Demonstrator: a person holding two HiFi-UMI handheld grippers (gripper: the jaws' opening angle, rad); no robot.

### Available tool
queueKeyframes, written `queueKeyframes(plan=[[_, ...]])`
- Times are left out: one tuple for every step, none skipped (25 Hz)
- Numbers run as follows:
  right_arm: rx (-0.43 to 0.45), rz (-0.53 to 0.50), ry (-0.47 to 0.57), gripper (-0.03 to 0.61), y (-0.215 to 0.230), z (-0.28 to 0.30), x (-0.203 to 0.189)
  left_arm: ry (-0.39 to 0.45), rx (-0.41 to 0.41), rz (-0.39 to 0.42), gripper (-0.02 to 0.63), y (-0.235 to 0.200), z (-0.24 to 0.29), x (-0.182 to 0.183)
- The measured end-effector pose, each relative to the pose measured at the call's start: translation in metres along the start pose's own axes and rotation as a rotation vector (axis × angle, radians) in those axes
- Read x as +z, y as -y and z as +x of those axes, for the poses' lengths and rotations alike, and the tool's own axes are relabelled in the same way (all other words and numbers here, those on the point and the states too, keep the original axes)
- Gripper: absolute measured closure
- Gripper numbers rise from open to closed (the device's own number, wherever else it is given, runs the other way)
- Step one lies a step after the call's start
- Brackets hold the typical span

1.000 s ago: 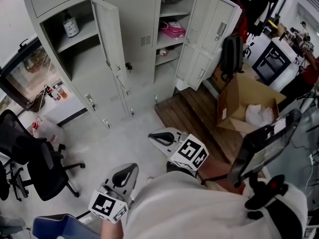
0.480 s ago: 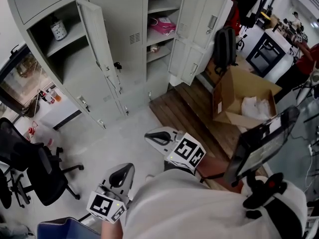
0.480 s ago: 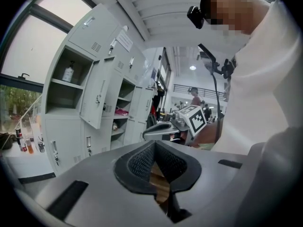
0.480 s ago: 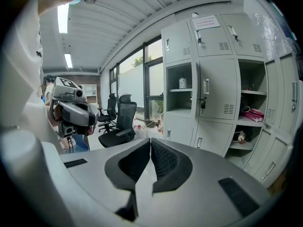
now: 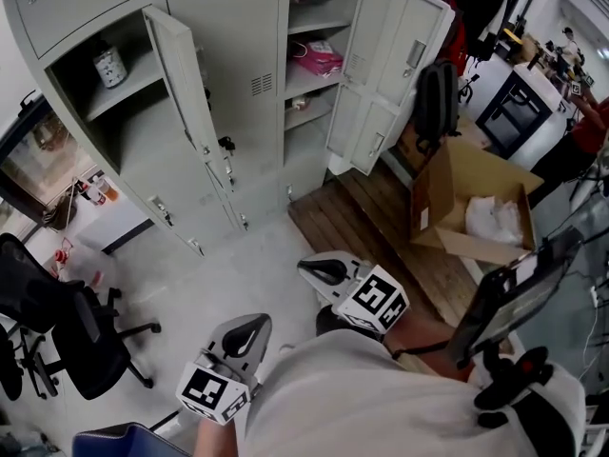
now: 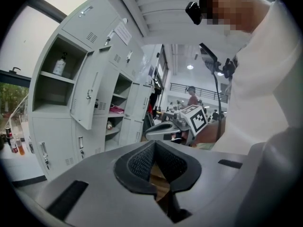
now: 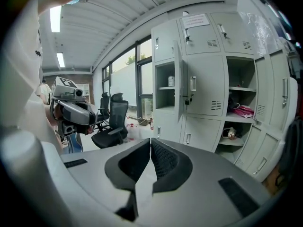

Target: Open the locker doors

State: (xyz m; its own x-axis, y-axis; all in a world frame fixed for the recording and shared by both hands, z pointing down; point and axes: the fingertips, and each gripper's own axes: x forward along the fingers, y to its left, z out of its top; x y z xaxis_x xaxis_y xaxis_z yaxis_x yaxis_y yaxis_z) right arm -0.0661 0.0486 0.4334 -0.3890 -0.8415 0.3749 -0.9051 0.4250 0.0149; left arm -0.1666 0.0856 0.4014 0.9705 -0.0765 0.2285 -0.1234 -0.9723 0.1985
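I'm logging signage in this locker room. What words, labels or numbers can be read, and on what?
Nothing reads clearly.
Paper notice high on the lockers: too blurred.
Bottle on the open shelf: label too small.
White sticker on the cardboard box: too small.
Marker cube: black-and-white pattern, no words.

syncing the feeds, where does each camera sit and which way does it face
Head view: on the person's head, facing steeply down at the lockers, the left gripper, the right gripper and the white-clad torso.
Left gripper view: on the left gripper, along its shut jaws toward the lockers; right gripper and torso show at right.
Right gripper view: on the right gripper, along its shut jaws toward the lockers; left gripper shows at left.
Shared: all three show the pink item on a shelf.
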Motion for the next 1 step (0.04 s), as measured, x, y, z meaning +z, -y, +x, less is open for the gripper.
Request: queueKeyframes(plan=[[-0.009, 0.003, 0.000, 0.558, 0.0069, -0.0016, -0.0004, -0.002, -0.007, 0.001, 0.603, -0.0015, 0.0063, 0.0019]])
